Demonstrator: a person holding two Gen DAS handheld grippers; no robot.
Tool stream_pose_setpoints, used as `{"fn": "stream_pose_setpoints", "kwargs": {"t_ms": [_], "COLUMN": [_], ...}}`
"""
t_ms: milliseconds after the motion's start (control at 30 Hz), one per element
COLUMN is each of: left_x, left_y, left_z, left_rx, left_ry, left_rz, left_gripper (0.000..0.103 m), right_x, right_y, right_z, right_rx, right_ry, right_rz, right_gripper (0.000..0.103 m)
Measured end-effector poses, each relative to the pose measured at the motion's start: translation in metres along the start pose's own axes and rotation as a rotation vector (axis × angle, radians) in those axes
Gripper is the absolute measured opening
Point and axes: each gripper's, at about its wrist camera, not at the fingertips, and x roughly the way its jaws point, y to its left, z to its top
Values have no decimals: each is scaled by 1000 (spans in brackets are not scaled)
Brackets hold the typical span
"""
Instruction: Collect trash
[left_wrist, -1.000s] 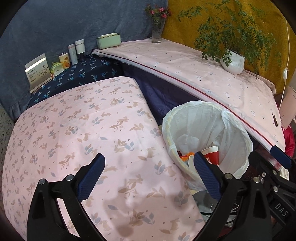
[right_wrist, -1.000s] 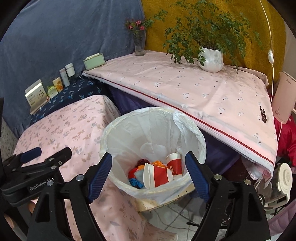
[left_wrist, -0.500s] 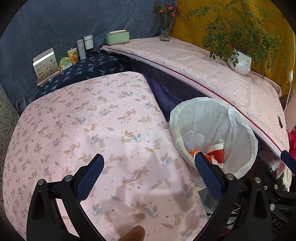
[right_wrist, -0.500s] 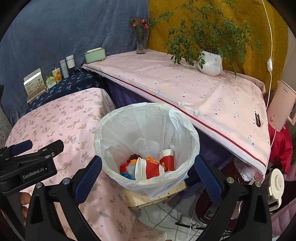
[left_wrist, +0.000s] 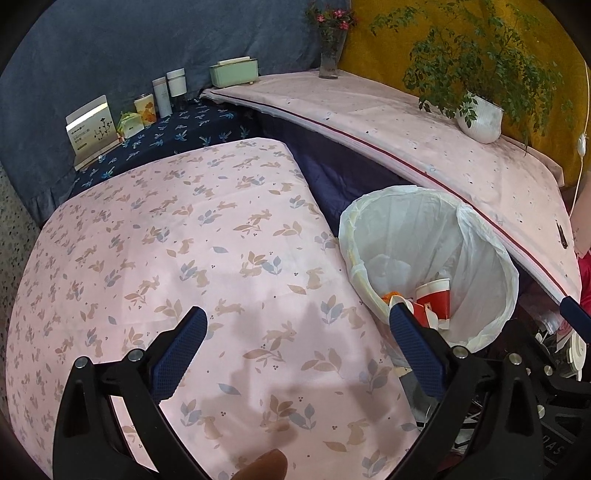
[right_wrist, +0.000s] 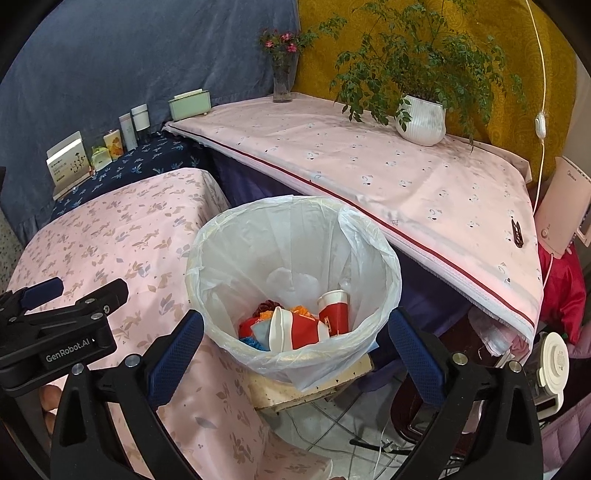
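The left gripper (left_wrist: 297, 345) is above the pink floral tablecloth (left_wrist: 177, 258), jaws spread wide apart with nothing between them. The right gripper (right_wrist: 295, 345) is likewise spread wide and empty; its two blue finger pads (right_wrist: 175, 354) frame the near rim of the trash bin (right_wrist: 384, 258) in the right wrist view. In the left wrist view the trash bin (left_wrist: 491, 258) lies to the right of the left gripper, just beside the table edge, with the right-hand pad overlapping the bin's near rim.

The bin is lined with a white plastic bag (right_wrist: 258, 243) folded over the rim. It stands on the floor between the floral-covered table and the long pink-covered table (right_wrist: 406, 177). Inside, at the bottom: a red-and-white paper cup (right_wrist: 334, 312) standing upright, a second paper cup (right_wrist: 291, 328) lying on its side, and orange, red and blue scraps beside them, too small to identify.

On the long table: a white potted plant (right_wrist: 421, 120) and a glass flower vase (right_wrist: 283, 79).
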Motion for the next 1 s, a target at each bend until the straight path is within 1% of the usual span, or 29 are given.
{"fn": "stream_pose_setpoints", "kwargs": {"t_ms": [233, 433, 1000], "left_x": [-1, 0, 0], "left_y": [-1, 0, 1], "left_z": [-1, -2, -2], "left_rx": [11, 0, 1], "left_ry": [-5, -4, -5], "left_rz": [7, 16, 16], "left_gripper": [95, 95, 95], "right_x": [1, 1, 4], "right_y": [1, 3, 5], "right_z": [-1, -3, -6], "right_rx": [-12, -18, -25], "right_ry": [2, 5, 20], "right_rz": [-2, 1, 6], "right_gripper": [96, 96, 96]}}
